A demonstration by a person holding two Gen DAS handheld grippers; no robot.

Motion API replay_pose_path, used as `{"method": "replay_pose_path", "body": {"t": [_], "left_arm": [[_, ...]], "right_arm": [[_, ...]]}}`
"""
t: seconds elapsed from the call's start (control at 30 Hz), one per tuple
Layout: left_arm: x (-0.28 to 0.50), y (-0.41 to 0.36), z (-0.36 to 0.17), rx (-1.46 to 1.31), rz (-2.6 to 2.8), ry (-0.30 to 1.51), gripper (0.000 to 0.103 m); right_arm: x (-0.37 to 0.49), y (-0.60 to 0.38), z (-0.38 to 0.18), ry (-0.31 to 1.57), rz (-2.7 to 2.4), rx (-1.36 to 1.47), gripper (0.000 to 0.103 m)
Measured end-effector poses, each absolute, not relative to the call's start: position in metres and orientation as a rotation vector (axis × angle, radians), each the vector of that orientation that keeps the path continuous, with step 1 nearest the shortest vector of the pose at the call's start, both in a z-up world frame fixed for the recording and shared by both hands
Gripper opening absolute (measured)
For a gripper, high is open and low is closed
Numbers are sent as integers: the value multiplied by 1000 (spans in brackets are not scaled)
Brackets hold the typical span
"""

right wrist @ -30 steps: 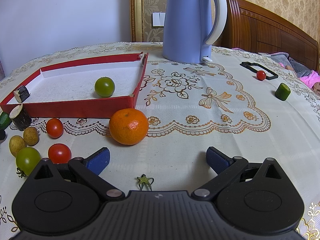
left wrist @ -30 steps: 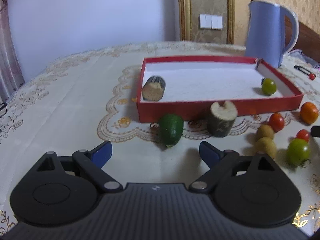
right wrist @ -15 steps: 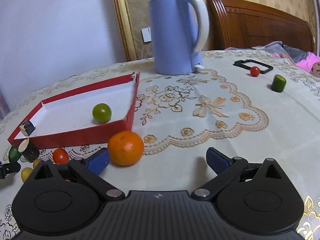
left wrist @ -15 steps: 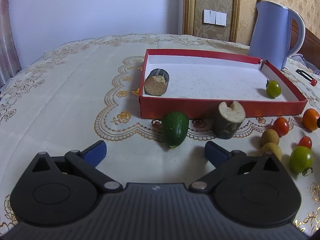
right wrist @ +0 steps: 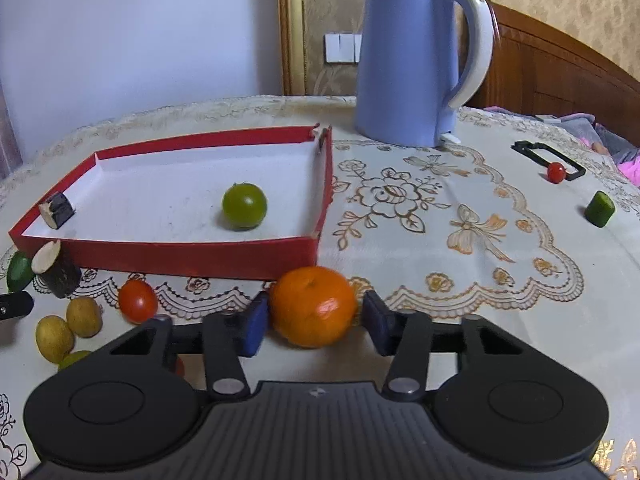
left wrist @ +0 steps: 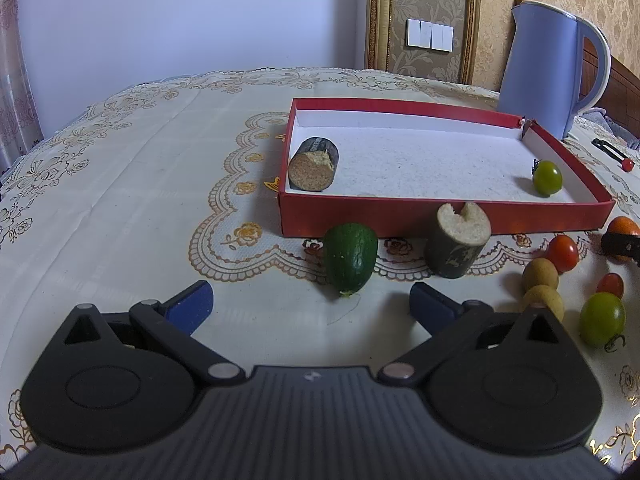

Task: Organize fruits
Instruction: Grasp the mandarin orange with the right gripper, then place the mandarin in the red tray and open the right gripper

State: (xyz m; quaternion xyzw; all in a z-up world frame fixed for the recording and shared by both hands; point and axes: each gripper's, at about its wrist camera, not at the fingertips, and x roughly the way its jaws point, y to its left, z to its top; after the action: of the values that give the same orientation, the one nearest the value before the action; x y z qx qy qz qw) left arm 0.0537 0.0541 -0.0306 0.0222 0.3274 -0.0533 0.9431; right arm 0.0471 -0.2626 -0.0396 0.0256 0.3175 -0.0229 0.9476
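Orange [right wrist: 313, 306]: round, glossy, on cloth just before red tray [right wrist: 192, 255]. Green tomato [right wrist: 244, 205] inside tray, right half; cut log-like piece [left wrist: 313, 165] on its side in left corner. Green cucumber end [left wrist: 350, 257], red tomatoes [left wrist: 563, 253] outside.

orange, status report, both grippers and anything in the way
Right gripper jaws just closing around the orange, pads at its sides. Left gripper open, empty. Red tray just behind the orange; nothing between.

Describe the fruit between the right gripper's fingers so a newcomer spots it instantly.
Start at the red tray. Just past its near right corner, an orange sits on the tablecloth between the right gripper's closing fingers. It is the only orange fruit, bigger than the nearby tomatoes.
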Motion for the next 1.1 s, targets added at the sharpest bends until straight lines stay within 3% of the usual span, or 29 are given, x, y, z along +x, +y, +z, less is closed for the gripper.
{"method": "replay_pose_path", "body": {"t": [0.37, 0.77, 1.1], "left_arm": [[54, 54, -31, 45, -109, 668, 103], [54, 54, -31, 45, -109, 667, 103], [54, 54, -31, 45, -109, 667, 103]], "right_arm": [[42, -240, -3, 480, -42, -23, 44], [131, -187, -15, 584, 64, -105, 43], [144, -165, -25, 578, 76, -190, 44]]}}
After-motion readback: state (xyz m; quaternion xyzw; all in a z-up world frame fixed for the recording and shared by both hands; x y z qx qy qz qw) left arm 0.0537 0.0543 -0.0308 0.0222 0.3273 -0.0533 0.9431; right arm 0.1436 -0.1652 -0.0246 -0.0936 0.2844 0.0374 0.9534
